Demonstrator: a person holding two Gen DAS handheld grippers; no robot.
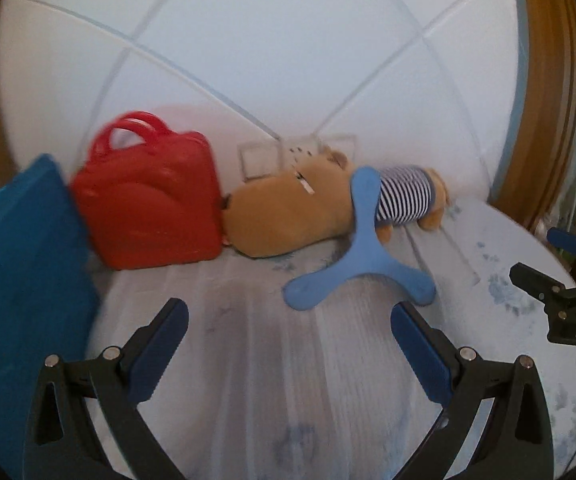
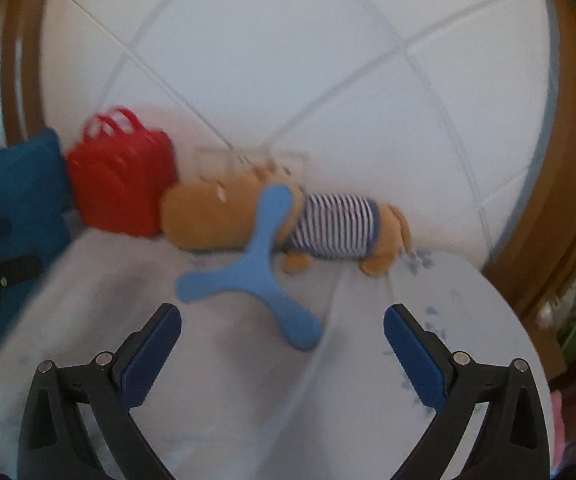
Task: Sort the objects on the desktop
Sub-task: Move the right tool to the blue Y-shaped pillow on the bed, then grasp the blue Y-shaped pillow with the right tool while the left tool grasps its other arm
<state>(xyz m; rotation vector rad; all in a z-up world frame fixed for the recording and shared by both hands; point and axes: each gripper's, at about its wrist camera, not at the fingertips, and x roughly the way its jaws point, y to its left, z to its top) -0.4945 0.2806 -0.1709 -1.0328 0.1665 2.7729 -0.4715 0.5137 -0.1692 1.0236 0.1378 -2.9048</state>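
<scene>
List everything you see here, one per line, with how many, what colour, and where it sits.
Three-armed plastic boomerang toy: one, light blue, centre of the surface, one arm overlapping the bear.
Plush bear in a striped shirt: one, tan with navy-white stripes, lying on its side behind the toy.
Plastic toy case with handles: one, red, upright, left of the bear's head.
Cushion: one, teal blue, far left.
Floral cloth surface: one, white with blue print, beneath everything.
Left gripper: one, black with blue pads, open.
Right gripper: one, same colours, open.
</scene>
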